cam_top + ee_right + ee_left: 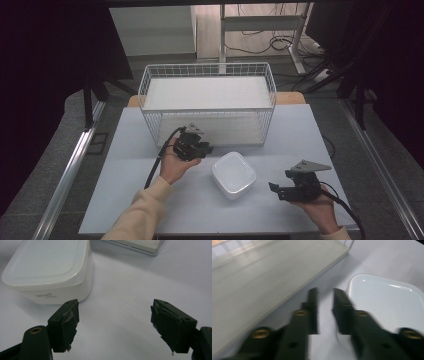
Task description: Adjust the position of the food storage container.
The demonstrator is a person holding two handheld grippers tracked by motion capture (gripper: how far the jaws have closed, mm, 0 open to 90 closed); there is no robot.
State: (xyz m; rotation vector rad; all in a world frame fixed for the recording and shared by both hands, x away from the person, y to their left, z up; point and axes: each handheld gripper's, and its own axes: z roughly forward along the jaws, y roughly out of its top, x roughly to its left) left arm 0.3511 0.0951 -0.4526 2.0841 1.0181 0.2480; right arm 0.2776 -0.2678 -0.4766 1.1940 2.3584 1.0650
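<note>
A white lidded container sits in the middle of the pale table. My left gripper is held just left of it, in front of the wire basket. In the left gripper view the jaws stand a narrow gap apart with nothing between them, and the container lies to their right. My right gripper hovers to the right of the container near the front edge. In its own view it is wide open and empty, with the container ahead on the left.
The white wire basket has a pale liner board and stands at the back of the table; its corner shows ahead of the right gripper. Cables lie on the floor beyond the table. Metal rails flank the table.
</note>
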